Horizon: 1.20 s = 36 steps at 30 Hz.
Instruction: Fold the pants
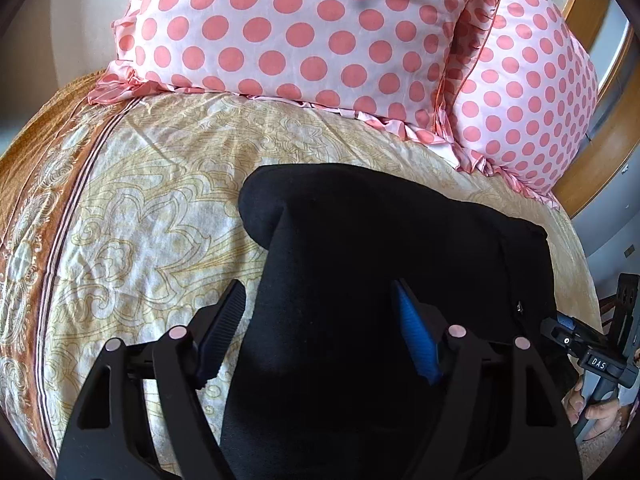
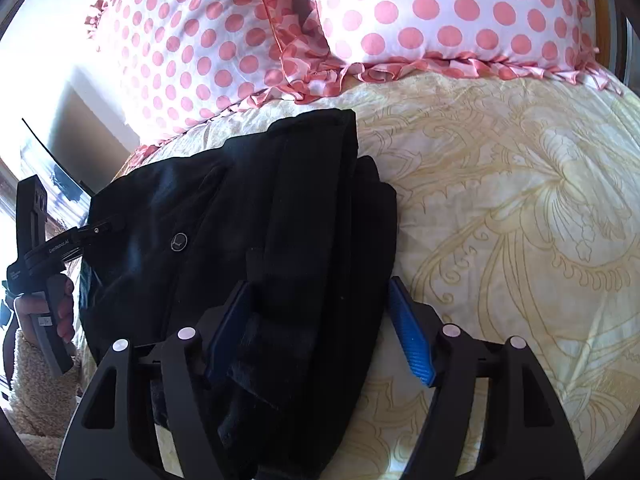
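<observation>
The black pants (image 1: pixel 360 240) lie in a folded bundle on the bed, near the pillows. In the left wrist view my left gripper (image 1: pixel 318 292) is open, its jaws wide on either side of the bundle's near end. In the right wrist view the pants (image 2: pixel 248 220) show stacked layers and a small round logo. My right gripper (image 2: pixel 318 292) is open too, with the folded edge lying between its jaws. Each gripper shows at the edge of the other's view: the right one (image 1: pixel 592 352), the left one (image 2: pixel 48 248).
The bed has a cream and gold patterned cover (image 1: pixel 160 208) with an orange border on the left. Two pink polka-dot pillows (image 1: pixel 288 32) (image 2: pixel 460 16) lie at the head. A wooden headboard (image 1: pixel 600 152) curves behind them.
</observation>
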{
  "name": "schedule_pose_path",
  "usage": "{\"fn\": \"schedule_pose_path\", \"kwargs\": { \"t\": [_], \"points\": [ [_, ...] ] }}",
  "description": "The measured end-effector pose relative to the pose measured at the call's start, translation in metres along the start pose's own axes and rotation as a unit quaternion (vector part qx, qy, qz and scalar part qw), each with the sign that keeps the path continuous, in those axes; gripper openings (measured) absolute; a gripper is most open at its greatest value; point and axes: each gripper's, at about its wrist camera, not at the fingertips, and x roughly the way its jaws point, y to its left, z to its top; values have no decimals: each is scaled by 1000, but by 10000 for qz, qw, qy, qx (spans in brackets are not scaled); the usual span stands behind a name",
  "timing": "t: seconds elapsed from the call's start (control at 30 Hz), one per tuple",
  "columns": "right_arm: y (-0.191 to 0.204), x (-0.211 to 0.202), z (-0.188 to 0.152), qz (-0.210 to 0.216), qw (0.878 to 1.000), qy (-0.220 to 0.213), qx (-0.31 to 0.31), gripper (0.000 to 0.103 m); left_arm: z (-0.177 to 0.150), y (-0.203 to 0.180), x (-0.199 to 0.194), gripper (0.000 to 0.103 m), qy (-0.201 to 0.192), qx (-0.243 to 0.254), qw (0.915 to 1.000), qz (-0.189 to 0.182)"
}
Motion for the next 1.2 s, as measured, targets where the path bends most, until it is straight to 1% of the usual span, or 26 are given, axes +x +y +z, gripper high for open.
{"fn": "schedule_pose_path", "kwargs": {
  "t": [0.03,0.07,0.1,0.13,0.17,0.23,0.27,0.3,0.33,0.4,0.47,0.57,0.67,0.73,0.8,0.87,0.9,0.93,0.97,1.0,1.03,1.1,1.2],
  "points": [
    [4,0,-1,86,9999,-41,-106,50,0,-1,1,67,19,16,10000,-17],
    [8,-3,-2,226,9995,-135,-187,41,0,-2,1,64,23,35,10000,-24],
    [10,-5,-1,203,9993,-190,-251,30,0,-3,1,59,35,67,10000,-33],
    [13,-8,-2,128,9990,-279,-327,22,0,-5,1,51,39,101,9999,-29],
    [14,-11,-2,134,9987,-353,-351,21,0,-7,1,47,42,138,9999,-13],
    [11,-13,0,258,9985,-420,-256,17,-1,-14,-1,30,14,245,9997,99],
    [10,-14,2,307,9983,-451,-219,16,-1,-18,-2,25,-24,330,9993,158],
    [9,-15,4,374,9980,-479,-173,15,0,-21,-4,17,-45,402,9990,214],
    [8,-17,7,434,9977,-504,-139,14,1,-25,-6,13,-74,462,9985,271],
    [8,-22,14,508,9968,-600,-140,13,4,-30,-9,11,-141,511,9981,328],
    [11,-28,23,530,9960,-694,-195,12,10,-34,-13,10,-210,494,9981,308],
    [15,-31,35,449,9953,-789,-334,12,24,-41,-18,9,-343,469,9980,256],
    [12,-33,50,373,9946,-913,-318,12,36,-52,-22,9,-559,503,9969,211],
    [3,-26,58,209,9952,-924,-229,12,40,-57,-18,9,-621,556,9961,279],
    [-9,-8,61,-65,9978,-650,-131,12,42,-57,-1,10,-500,570,9961,460],
    [-20,12,58,-210,9992,-329,21,13,39,-51,18,17,-306,482,9963,644],
    [-21,16,56,-280,9992,-289,1,15,36,-48,22,27,-269,493,9957,743],
    [-21,15,55,-377,9988,-316,-36,24,32,-47,25,36,-284,550,9942,875],
    [-19,13,54,-544,9979,-350,-101,31,29,-48,25,41,-353,650,9916,1058],
    [-17,11,53,-664,9970,-355,-162,41,27,-49,22,52,-454,748,9884,1244],
    [-14,7,52,-773,9960,-388,-231,45,25,-50,18,57,-545,837,9849,1417],
    [-10,-3,47,-941,9939,-481,-322,47,21,-53,8,59,-721,998,9785,1655],
    [0,-23,38,-1131,9900,-703,-463,49,14,-55,-13,70,-999,1162,9699,1893]
  ]
}}
